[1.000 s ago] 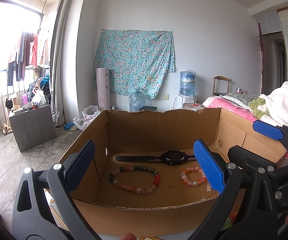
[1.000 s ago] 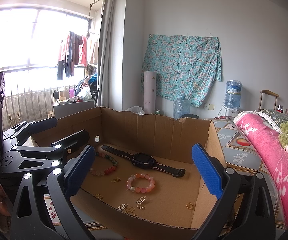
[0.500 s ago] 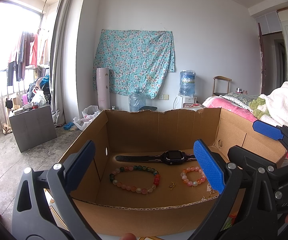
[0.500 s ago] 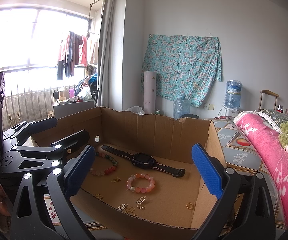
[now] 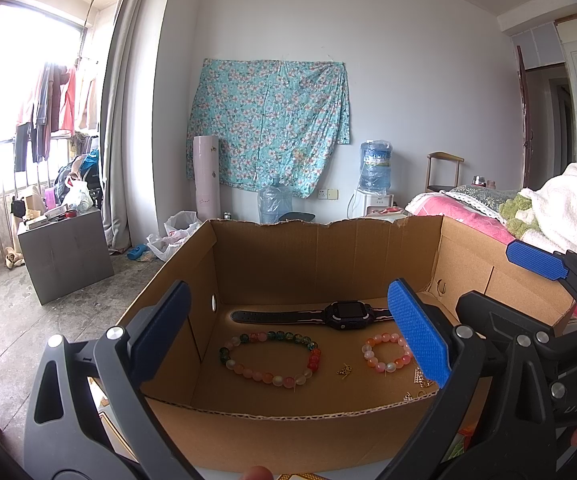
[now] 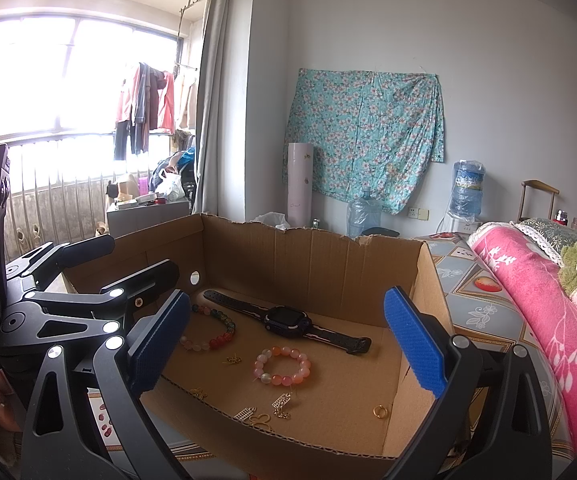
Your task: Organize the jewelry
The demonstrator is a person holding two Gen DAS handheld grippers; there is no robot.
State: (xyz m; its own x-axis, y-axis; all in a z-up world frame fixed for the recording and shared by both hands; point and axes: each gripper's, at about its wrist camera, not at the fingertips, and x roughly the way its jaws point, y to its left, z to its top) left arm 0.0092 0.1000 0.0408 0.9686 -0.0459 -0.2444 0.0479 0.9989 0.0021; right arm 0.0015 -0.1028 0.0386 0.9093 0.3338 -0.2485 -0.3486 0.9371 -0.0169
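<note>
An open cardboard box (image 5: 328, 256) (image 6: 312, 264) holds the jewelry. On its floor lie a black watch (image 5: 344, 314) (image 6: 288, 320), a long multicolour bead bracelet (image 5: 268, 356) (image 6: 212, 328), a small pink bead bracelet (image 5: 386, 354) (image 6: 282, 366), gold charms (image 5: 344, 370) (image 6: 264, 412) and a gold ring (image 6: 379, 411). My left gripper (image 5: 288, 340) is open and empty at the box's near wall. My right gripper (image 6: 284, 344) is open and empty, over the near right part. Each gripper shows at the edge of the other's view.
A bed with a pink blanket (image 6: 536, 312) and white towel (image 5: 568, 208) runs along the right. A grey cabinet (image 5: 64, 252), plastic bags (image 5: 172, 232), water bottles (image 5: 274, 204) and a dispenser (image 5: 374, 168) stand beyond the box. A fingertip (image 5: 256, 472) shows at the bottom edge.
</note>
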